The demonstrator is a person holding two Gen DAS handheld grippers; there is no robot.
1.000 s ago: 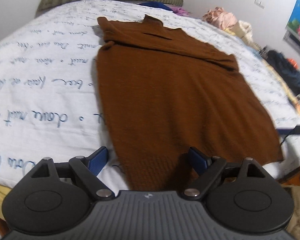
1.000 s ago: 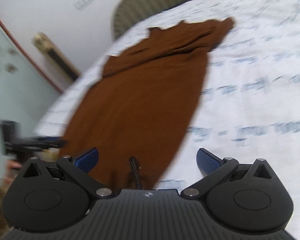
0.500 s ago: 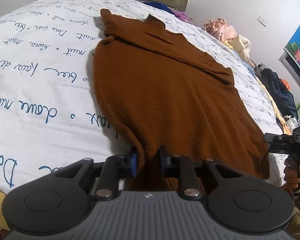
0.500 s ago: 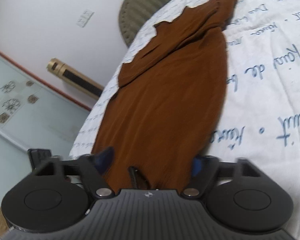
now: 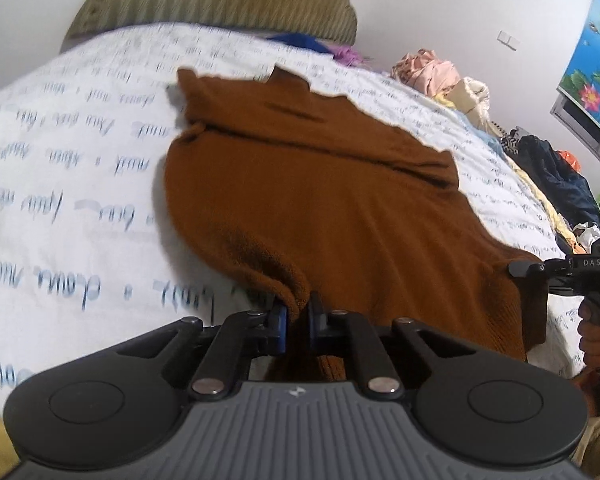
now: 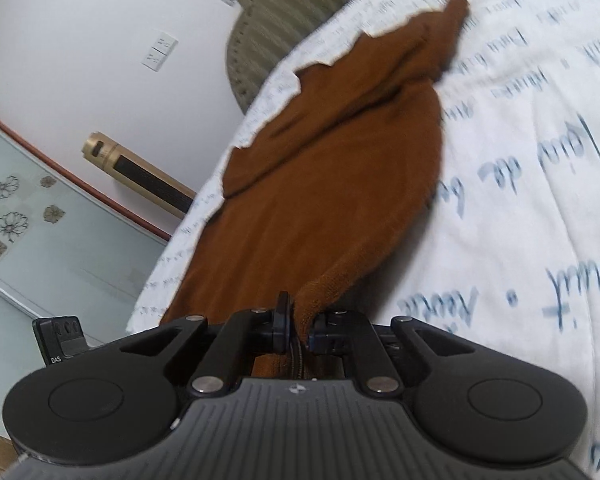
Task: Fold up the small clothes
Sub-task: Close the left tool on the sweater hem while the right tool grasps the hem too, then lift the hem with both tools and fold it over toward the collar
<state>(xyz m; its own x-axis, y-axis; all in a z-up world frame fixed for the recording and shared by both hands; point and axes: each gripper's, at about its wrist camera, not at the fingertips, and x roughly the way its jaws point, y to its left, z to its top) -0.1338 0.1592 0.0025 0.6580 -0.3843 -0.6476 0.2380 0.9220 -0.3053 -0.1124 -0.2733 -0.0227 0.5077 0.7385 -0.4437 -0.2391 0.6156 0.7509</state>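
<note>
A brown knit sweater (image 5: 320,200) lay flat on a bed (image 5: 60,184) whose white sheet carried blue handwriting, its collar toward the striped headboard (image 5: 216,0) at twelve o'clock. The left gripper (image 5: 298,316) was pinched tight on the sweater's near hem corner, the fabric bunched up between its blue pads. The right gripper (image 6: 299,322) was likewise clamped on the opposite hem corner. Piled clothes (image 5: 428,68) lay at two o'clock.

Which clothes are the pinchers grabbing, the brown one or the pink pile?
The brown sweater; both grippers pinch its near hem. The pink pile lies untouched at the bed's far edge.
</note>
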